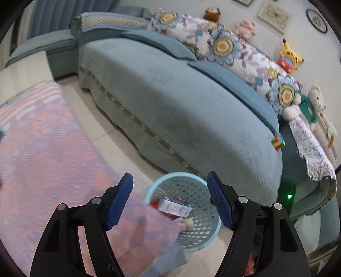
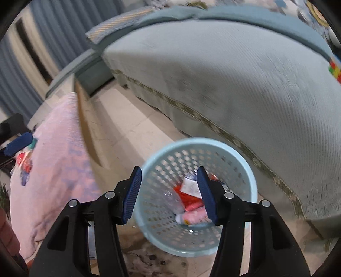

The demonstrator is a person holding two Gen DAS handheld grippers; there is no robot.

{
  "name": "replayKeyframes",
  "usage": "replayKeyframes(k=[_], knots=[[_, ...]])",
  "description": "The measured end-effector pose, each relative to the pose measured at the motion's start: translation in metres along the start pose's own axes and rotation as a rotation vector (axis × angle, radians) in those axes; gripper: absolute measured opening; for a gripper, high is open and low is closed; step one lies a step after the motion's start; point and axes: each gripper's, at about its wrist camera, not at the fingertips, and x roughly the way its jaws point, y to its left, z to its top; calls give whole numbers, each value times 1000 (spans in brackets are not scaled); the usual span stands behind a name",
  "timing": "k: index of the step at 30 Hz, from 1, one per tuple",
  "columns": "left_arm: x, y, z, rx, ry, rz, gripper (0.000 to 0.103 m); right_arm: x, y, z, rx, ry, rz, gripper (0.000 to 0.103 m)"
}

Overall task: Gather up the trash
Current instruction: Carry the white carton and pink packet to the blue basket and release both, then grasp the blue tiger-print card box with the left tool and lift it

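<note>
Right wrist cam: right gripper (image 2: 168,194) fingers spread, nothing held, basket (image 2: 251,174) w/ trash just past them. Left gripper (image 1: 169,200) also let go & empty. Most trash looks binned; a wrapper (image 2: 24,163) on pink surface (image 2: 57,162), far left, looks left.

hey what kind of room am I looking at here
Most likely a home living room: a long blue-green sofa with floral cushions, stuffed toys lined along its back, framed pictures on the wall, and a small perforated wastebasket on the tiled floor.
</note>
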Motion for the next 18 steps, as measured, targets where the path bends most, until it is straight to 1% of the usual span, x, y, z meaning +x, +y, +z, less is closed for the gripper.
replayKeyframes(k=[3, 5, 7, 9, 11, 12, 15, 18], knots=[[-31, 23, 0, -25, -57, 33, 70, -14, 29, 4, -60, -43, 37, 50], [-53, 45, -2, -55, -93, 64, 70, -21, 49, 7, -97, -66, 65, 50], [-74, 69, -4, -101, -132, 98, 75, -28, 73, 9, -142, -88, 100, 50], [-95, 98, -9, -161, -175, 137, 77, -31, 97, 10, -178, -101, 126, 50], [-113, 121, -13, -201, -206, 174, 79, -31, 120, 9, -215, -107, 153, 50], [-120, 133, -16, -217, -216, 198, 80, -29, 130, 9, -231, -107, 160, 50], [-140, 179, -29, -293, -232, 303, 80, -20, 158, 5, -282, -99, 177, 50], [-151, 219, -42, -373, -233, 352, 80, -7, 183, 1, -322, -85, 196, 50]])
